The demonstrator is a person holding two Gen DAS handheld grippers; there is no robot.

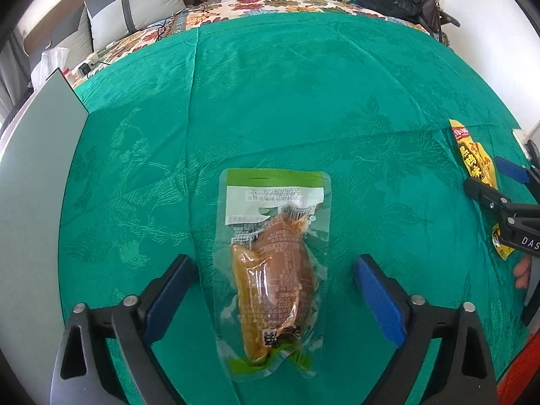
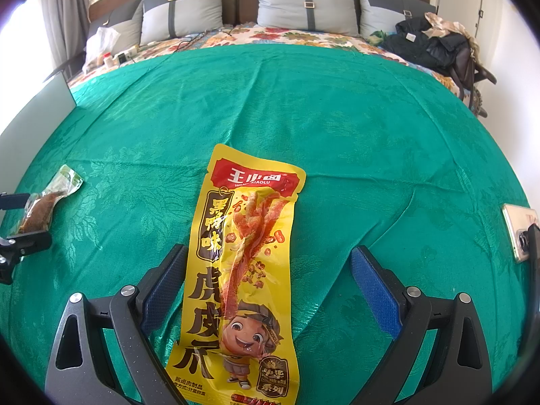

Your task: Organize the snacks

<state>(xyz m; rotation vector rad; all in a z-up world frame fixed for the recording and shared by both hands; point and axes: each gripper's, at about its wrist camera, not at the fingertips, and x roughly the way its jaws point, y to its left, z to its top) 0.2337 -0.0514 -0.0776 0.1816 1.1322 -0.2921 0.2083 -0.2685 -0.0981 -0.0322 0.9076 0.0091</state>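
A clear vacuum packet with a green top band and brown food inside lies flat on the green cloth. My left gripper stands open astride it, with both blue pads clear of its sides. A long yellow snack packet with a red header lies lengthwise between the fingers of my right gripper, which is also open. In the left wrist view the yellow packet and the right gripper show at the far right. In the right wrist view the clear packet and the left gripper sit at the far left.
A pale grey board stands along the left edge of the cloth. A phone lies at the right edge. Behind the cloth are a floral bedspread, grey pillows, dark clothes and a plastic bag. A hand shows at the right.
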